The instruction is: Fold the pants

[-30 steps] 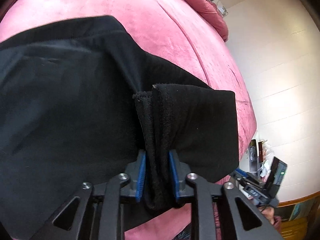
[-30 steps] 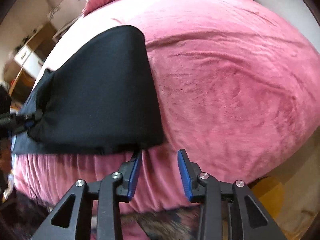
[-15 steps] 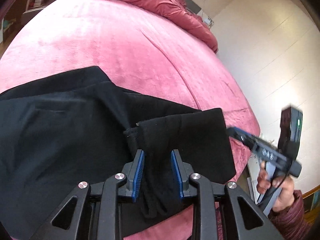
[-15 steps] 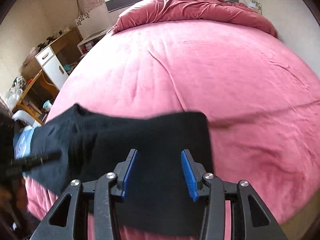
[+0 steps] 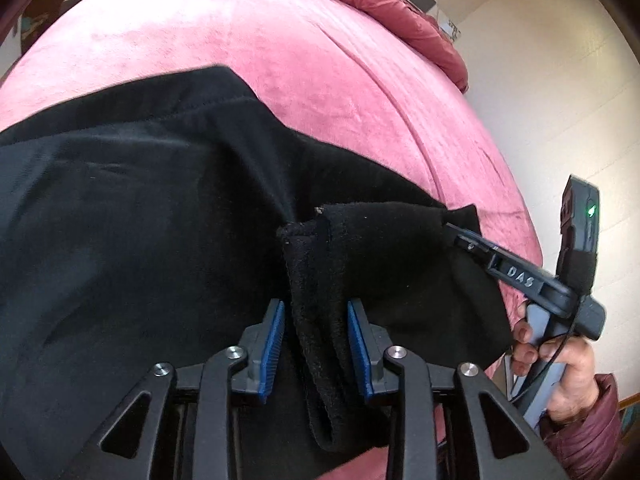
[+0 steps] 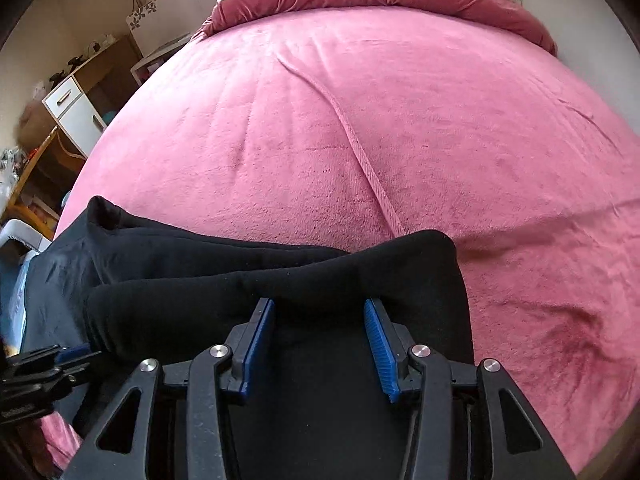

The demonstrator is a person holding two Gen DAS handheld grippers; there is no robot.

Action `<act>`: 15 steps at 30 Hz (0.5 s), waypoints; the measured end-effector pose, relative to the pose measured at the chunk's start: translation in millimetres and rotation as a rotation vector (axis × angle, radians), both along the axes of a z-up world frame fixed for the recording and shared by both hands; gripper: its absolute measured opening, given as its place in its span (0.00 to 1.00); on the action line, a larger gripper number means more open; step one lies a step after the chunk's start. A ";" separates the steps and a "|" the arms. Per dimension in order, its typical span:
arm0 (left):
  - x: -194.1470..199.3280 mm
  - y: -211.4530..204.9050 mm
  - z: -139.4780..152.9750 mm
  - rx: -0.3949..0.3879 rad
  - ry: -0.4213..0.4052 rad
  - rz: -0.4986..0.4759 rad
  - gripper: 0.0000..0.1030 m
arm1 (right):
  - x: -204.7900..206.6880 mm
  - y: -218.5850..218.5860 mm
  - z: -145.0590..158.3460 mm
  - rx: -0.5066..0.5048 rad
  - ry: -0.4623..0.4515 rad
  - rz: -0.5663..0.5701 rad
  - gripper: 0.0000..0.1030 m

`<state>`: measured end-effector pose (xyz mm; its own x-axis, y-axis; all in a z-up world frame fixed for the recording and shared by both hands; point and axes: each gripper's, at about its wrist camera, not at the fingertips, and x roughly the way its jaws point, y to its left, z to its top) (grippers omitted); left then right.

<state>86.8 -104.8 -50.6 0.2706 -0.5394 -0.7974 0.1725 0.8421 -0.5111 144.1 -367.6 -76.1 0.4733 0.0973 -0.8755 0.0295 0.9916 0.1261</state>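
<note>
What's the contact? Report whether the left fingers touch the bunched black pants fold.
Cannot tell. Left wrist view: the left gripper is opening its jaws around the pants fold; black cloth behind hides any gap at the fingers.

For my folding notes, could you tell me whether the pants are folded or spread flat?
Folded: the pants lie doubled, one layer over another.

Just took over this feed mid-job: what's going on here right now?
A person is folding black pants on a pink bed, with a handheld gripper in each hand. The left gripper has a bunched fold of the fabric between its jaws, which are opening, so the pads look clear of the cloth. The right gripper is over the other end of the pants, jaws open, gripping nothing.
</note>
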 end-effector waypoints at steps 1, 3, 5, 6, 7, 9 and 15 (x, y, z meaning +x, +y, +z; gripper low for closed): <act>-5.1 8.7 5.4 0.006 -0.012 0.010 0.35 | -0.7 2.5 1.9 -0.012 -0.005 0.005 0.46; -14.3 25.2 14.6 0.014 -0.031 0.039 0.35 | -2.2 5.0 5.4 -0.026 -0.013 0.009 0.48; -23.7 43.3 18.6 0.011 -0.029 0.071 0.36 | -5.9 9.3 13.2 -0.039 -0.032 0.004 0.51; -28.6 54.4 20.2 0.005 -0.024 0.091 0.36 | -7.7 7.4 16.6 -0.039 -0.043 -0.001 0.54; -33.5 68.8 22.1 -0.001 -0.020 0.123 0.36 | -9.6 7.5 20.9 -0.038 -0.057 -0.003 0.55; -40.3 88.8 23.0 -0.006 -0.014 0.168 0.36 | -17.5 14.3 28.8 -0.046 -0.086 0.000 0.58; -72.8 177.5 19.1 -0.038 0.042 0.378 0.37 | -51.0 56.4 43.7 0.015 -0.123 0.115 0.58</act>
